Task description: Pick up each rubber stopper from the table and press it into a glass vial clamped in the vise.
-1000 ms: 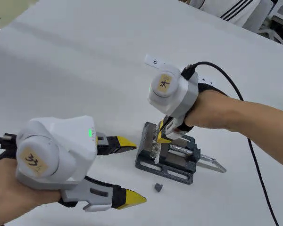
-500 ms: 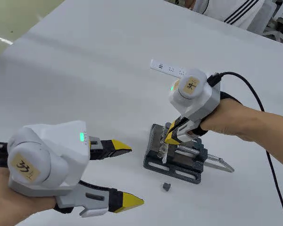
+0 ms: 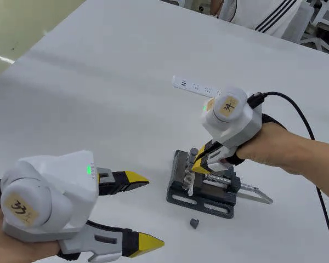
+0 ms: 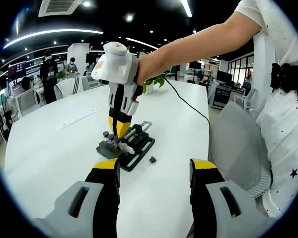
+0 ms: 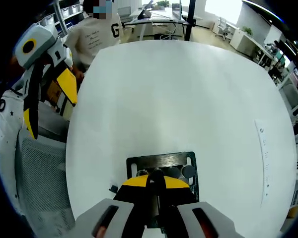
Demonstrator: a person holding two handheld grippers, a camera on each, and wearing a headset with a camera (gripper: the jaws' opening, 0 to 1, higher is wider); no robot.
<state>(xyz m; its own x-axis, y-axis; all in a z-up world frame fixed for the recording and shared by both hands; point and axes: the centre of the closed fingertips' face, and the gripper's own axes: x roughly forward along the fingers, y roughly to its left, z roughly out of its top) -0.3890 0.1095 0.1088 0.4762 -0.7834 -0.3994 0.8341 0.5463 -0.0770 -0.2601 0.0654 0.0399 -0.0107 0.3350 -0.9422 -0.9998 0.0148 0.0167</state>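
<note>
**Right tongs (image 3: 199,161) lifted clear of the vise (image 3: 205,195); 1 stopper (image 3: 194,223) loose**

Compared with 1 second ago, the right tongs have risen. Their tips were down among the vise jaws then and now hang just above them, tilted steeply down. The left tongs (image 3: 142,209) have stayed low and spread. The loose stopper lies where it lay, by the front of the vise base.

The white table (image 3: 98,82) carries everything and runs far out ahead of both tongs. The left tongs are the biggest thing in the head view. Their 2 yellow-tipped jaws are wide apart with nothing between them, pointing across the table toward the vise. The right tongs are held from above by a hand, with a black cable trailing off the back. In the right gripper view their yellow tips are pressed together, and I see nothing pinched between them.

The dark vise sits directly under the right tongs' tips, well ahead of the left tongs, with its screw bar sticking out to the side. A white power strip (image 3: 196,86) lies on the table well beyond the right tongs.

Grey-capped vials (image 3: 193,152) stand upright in the vise jaws, just beside and below the right tips. At least 2 caps show in the right gripper view. The small dark stopper rests on the table just in front of the vise, ahead of the left tongs' open jaws and untouched.
</note>
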